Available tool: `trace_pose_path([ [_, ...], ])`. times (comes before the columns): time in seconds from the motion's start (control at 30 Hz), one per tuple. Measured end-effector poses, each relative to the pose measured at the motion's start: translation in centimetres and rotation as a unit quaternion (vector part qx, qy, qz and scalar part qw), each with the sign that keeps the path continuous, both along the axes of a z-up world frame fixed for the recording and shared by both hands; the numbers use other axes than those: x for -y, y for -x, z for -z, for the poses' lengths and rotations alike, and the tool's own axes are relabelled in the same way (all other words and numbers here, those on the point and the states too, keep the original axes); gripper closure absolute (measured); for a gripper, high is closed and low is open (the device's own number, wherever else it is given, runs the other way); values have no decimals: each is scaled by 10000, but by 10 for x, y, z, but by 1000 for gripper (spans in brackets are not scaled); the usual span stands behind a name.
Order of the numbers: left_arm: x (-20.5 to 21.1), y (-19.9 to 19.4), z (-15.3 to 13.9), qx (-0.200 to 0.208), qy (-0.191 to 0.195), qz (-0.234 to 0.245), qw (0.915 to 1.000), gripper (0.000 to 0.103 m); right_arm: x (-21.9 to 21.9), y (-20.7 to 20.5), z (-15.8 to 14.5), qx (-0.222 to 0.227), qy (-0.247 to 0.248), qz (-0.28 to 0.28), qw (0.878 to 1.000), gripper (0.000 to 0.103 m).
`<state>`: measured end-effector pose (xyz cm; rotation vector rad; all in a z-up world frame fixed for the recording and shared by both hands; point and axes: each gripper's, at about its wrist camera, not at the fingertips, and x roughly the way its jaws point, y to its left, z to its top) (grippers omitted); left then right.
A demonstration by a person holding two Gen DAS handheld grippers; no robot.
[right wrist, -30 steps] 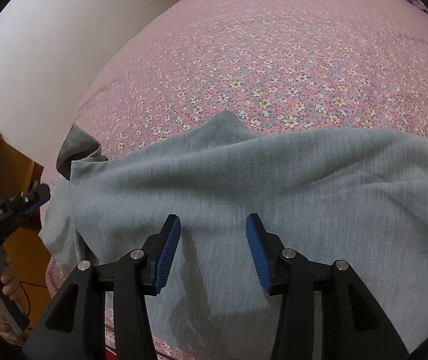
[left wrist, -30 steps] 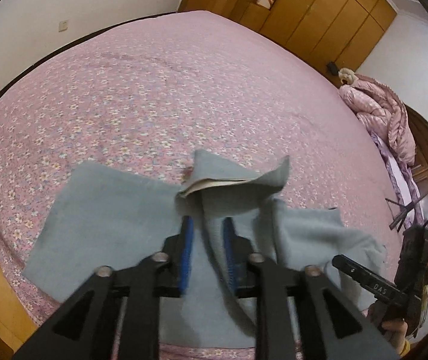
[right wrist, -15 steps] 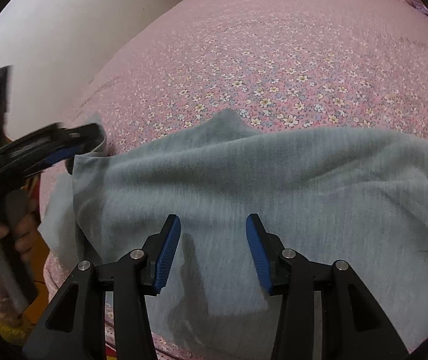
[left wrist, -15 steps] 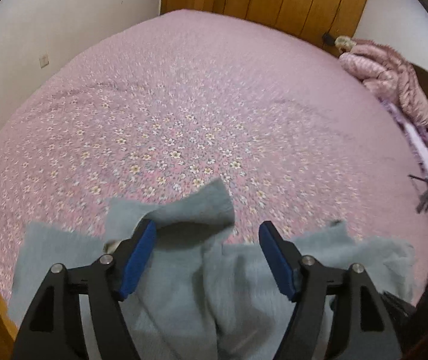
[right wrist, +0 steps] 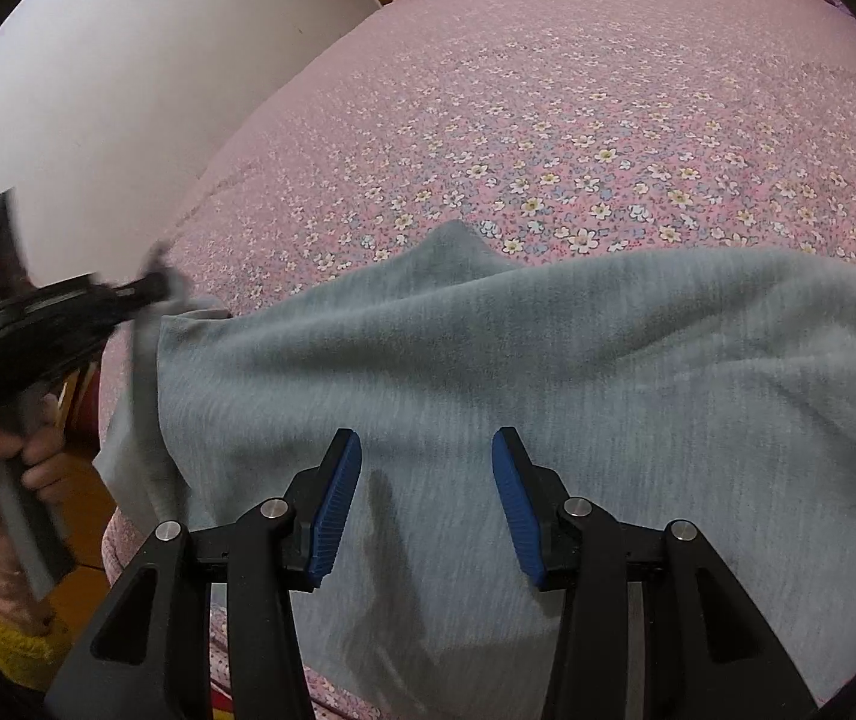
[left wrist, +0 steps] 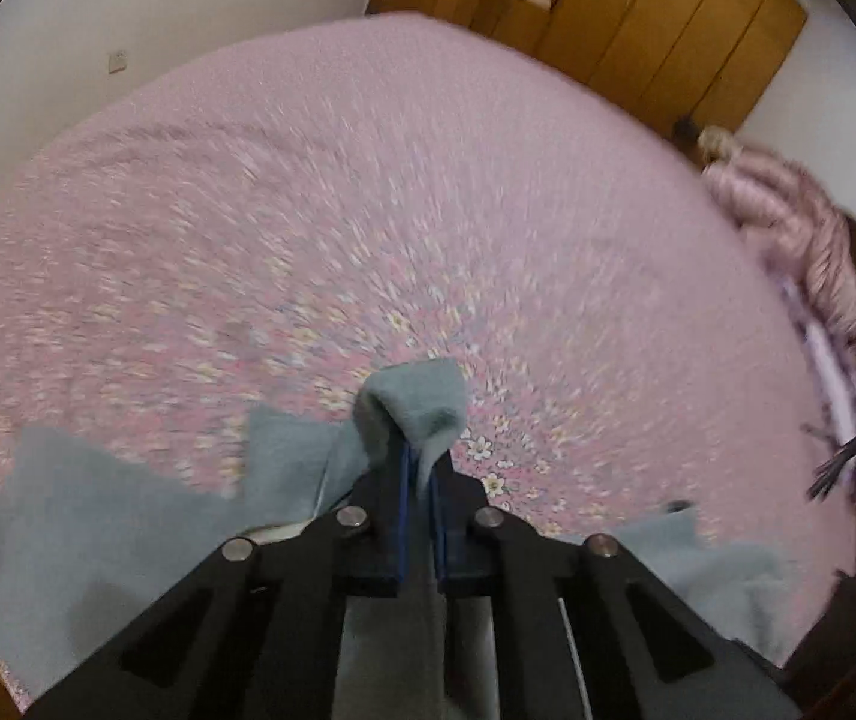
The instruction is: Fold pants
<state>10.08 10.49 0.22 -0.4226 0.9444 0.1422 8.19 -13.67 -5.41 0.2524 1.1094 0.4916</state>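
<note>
- Grey fleece pants (left wrist: 416, 402), soft and thick, lie spread over the near edge of the pink bed with the small-flower cover (left wrist: 368, 210); one corner flap of them now stands up, pinched in my left gripper (left wrist: 419, 480).
- Half a second ago those jaws stood wide on either side of that flap; now they have snapped nearly together, with the fabric squeezed between the blue pads. The left-wrist view is smeared, so I am moving the hand while it grips.
- To my mind this means the grasp for the fold is made: the held corner can next be carried across the rest of the pants.
- My right gripper (right wrist: 425, 498) has not changed: its jaws sit about half open, above the broad grey cloth (right wrist: 547, 372) at the bed's near edge. I cannot see the pads pressing on anything, so it holds nothing.
- In the right-wrist view, the person's hand (right wrist: 14, 450) holds the left gripper's handle, left of the pants, by the bed's side edge.
</note>
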Motion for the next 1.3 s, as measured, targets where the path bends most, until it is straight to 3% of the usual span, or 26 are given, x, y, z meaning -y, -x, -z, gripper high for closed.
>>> trace_pose_path([
  [0.13, -23, 49, -31, 456, 33, -170, 9988, 97, -4, 0, 0, 4, 99, 13, 10000, 56],
  [0.23, -41, 84, -41, 567, -54, -377, 9977, 97, -11, 0, -1, 15, 215, 21, 9998, 56],
  [0.5, -87, 161, 0, 66, 137, -996, 9949, 97, -34, -2, -5, -15, 730, 26, 9973, 56],
  [0.63, -101, 169, 26, -155, 458, -1136, 9923, 97, -51, -6, -16, -63, 956, -152, 9953, 56],
  [0.77, -104, 171, 31, -87, 603, -1116, 9919, 97, -86, -15, -35, 144, 1082, -561, 9924, 56],
  [0.93, -108, 176, 37, -84, 686, -995, 9926, 95, -149, -33, -51, 35, 819, -1327, 9878, 56],
  [1.1, -117, 167, 33, 100, 836, -899, 9924, 69, -221, -51, -58, -29, 626, -2103, 9756, 56],
  [1.3, -129, 161, 31, 295, 775, -988, 9916, 65, -301, -64, -54, -264, 599, -2923, 9541, 56],
])
